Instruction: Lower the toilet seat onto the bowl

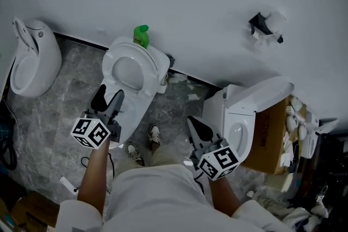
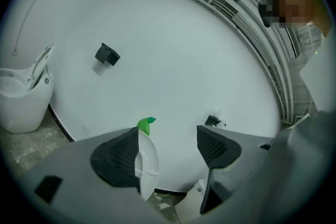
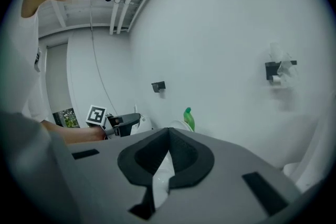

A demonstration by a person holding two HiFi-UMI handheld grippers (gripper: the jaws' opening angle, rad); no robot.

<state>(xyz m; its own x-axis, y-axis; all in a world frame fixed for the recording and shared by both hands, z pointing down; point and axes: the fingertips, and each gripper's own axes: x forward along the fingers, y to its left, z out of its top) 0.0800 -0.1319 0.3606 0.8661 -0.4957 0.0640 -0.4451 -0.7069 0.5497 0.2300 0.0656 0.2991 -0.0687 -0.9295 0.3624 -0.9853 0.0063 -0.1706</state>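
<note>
Toilet seat (image 1: pixel 112 70): raised, tilted back toward the tank, on the middle toilet (image 1: pixel 133 111) at the wall edge of the floor (image 1: pixel 65 89).
Left gripper (image 1: pixel 110 94): jaws wide apart, held in front of the seat. In the left gripper view the seat's rim (image 2: pixel 148 162) lies just beside the left pad (image 2: pixel 119 157); contact cannot be told.
Right gripper (image 1: pixel 197 126): jaws together, empty, well apart from the seat.
Green bottle (image 1: pixel 141 36): upright on the tank.
</note>
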